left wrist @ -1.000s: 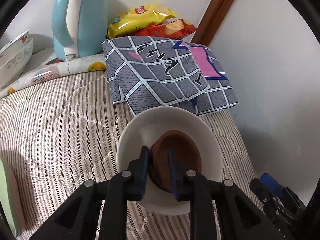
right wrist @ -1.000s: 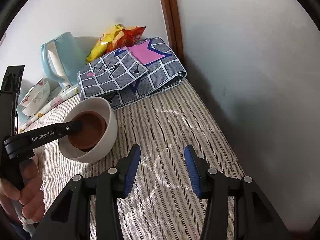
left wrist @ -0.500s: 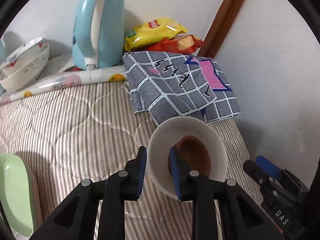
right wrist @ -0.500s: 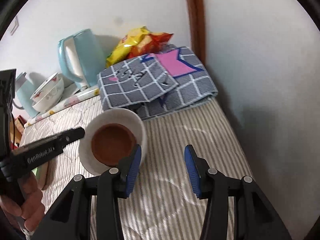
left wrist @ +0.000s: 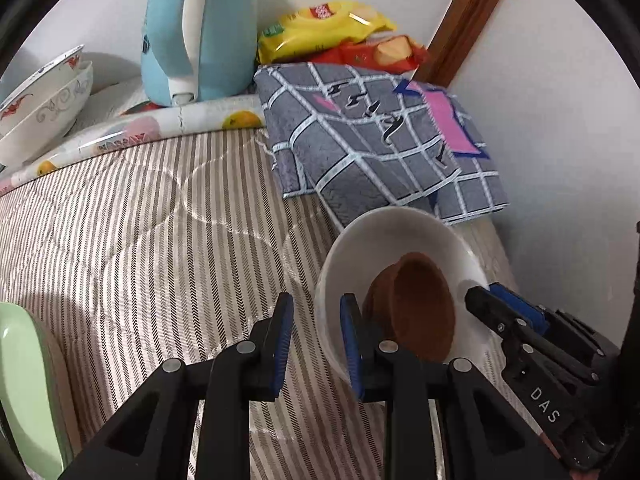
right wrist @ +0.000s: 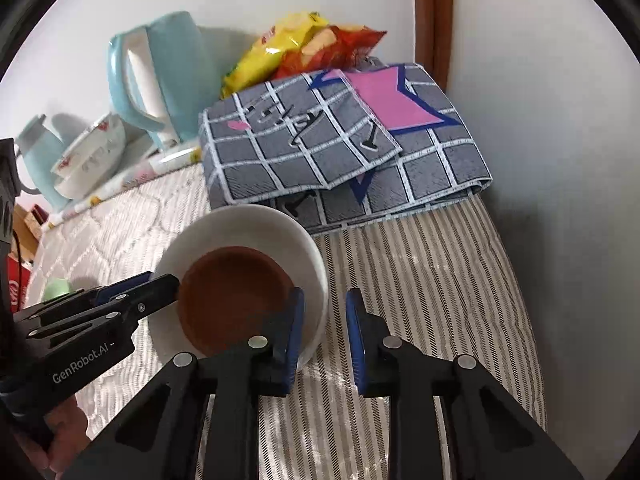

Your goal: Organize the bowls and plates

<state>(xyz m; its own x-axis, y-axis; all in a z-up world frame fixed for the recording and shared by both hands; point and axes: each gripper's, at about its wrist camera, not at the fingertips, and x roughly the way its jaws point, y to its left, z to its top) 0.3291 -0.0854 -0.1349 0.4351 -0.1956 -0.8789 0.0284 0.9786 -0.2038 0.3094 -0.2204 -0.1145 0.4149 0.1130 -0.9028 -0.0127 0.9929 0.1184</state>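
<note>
A white bowl (left wrist: 384,236) holds a smaller brown bowl (left wrist: 420,304) and sits on the striped quilt; both also show in the right wrist view, the white bowl (right wrist: 248,224) and the brown bowl (right wrist: 236,296). My left gripper (left wrist: 314,336) is open, its fingers straddling the white bowl's left rim without gripping. My right gripper (right wrist: 324,332) is open, its fingers straddling the bowl's right rim. Two patterned bowls (left wrist: 40,104) are stacked at the far left. A green plate (left wrist: 20,392) lies at the lower left.
A folded grey checked cloth (left wrist: 376,140) lies just behind the bowl, with snack bags (left wrist: 332,32) and a blue kettle (left wrist: 196,28) by the wall. The white wall (right wrist: 560,200) closes the right side. A second blue jug (right wrist: 36,152) stands far left.
The left gripper slid left off the brown bowl to the white bowl's left rim. The right gripper moved in from the right to the bowl's right rim.
</note>
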